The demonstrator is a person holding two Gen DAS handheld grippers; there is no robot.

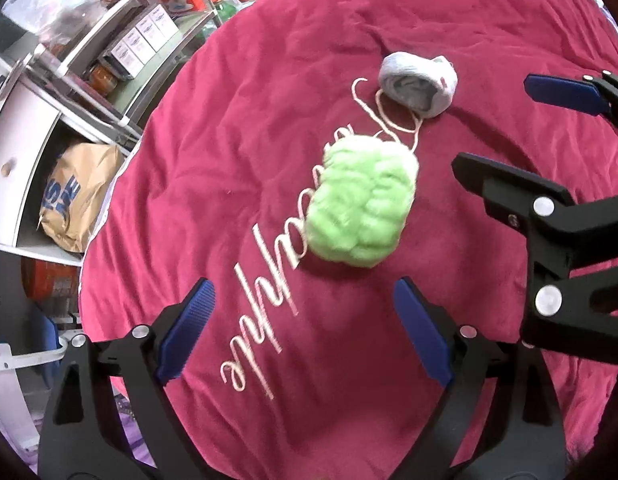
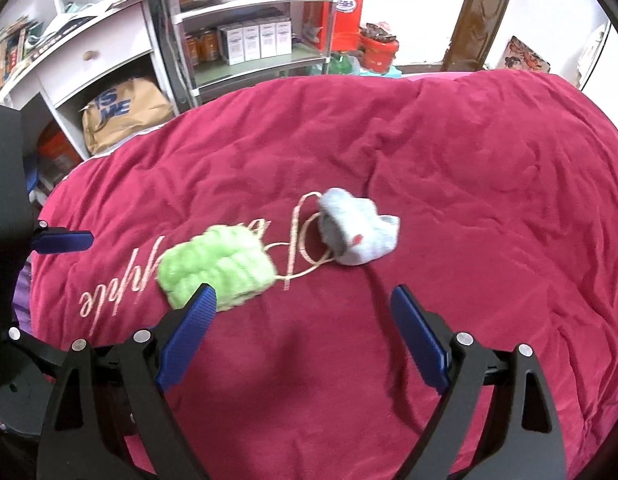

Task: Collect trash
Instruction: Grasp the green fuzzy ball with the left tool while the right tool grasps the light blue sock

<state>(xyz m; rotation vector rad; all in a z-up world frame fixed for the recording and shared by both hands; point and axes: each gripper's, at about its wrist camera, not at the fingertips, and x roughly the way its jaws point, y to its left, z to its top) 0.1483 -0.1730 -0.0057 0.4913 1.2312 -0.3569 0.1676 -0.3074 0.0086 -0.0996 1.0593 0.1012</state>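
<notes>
Both tongs spread above crimson plush bedspread (image 2: pixel 449 168), nothing gripped.

Fluffy lime-green wad (image 1: pixel 363 204) lies just ahead of left tongs (image 1: pixel 303 304), apart; right tongs (image 2: pixel 303 308) beside it, left blue pad overlapping its edge. Crumpled pale grey cloth (image 2: pixel 355 232) farther ahead.

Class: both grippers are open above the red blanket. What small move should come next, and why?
Probably ease the left gripper forward around the green bundle. It lies loose on the blanket, just ahead of the open jaws, nearer than the grey bundle.
</notes>
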